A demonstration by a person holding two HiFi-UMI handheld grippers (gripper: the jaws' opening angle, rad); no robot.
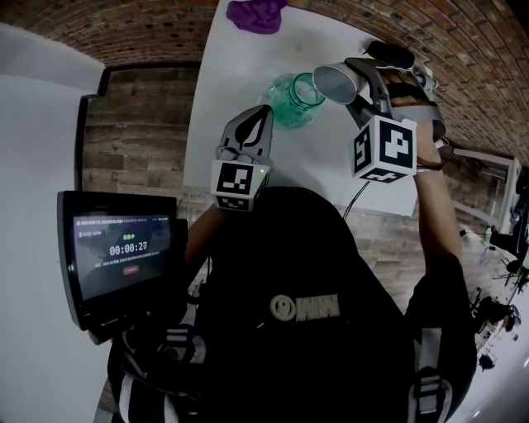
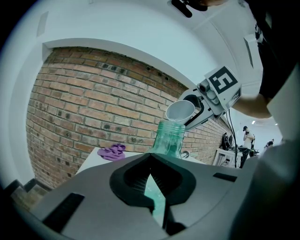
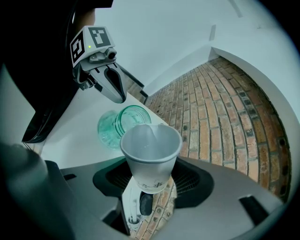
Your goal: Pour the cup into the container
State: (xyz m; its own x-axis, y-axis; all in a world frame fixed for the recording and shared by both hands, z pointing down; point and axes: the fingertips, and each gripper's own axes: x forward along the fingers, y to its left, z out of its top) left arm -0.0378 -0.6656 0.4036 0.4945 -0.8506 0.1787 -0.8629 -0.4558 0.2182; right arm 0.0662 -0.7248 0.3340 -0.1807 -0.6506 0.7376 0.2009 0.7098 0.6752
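The right gripper (image 3: 150, 185) held the cup (image 1: 335, 83) in its jaws, tilted over the container (image 1: 291, 101) on the tabletop (image 1: 240, 74) — the left gripper (image 1: 258, 124), jaws closed and empty, just beside it.

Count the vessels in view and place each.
2. A white cup held tilted in the right gripper; a green glass jar standing on the table beneath its lip.

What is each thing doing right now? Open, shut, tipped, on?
Cup: tipped toward the jar.
Jar: upright, lid off.
Right gripper: jaws shut on cup.
Left gripper: jaws shut, empty.
Screen: on.
Cloth: crumpled.
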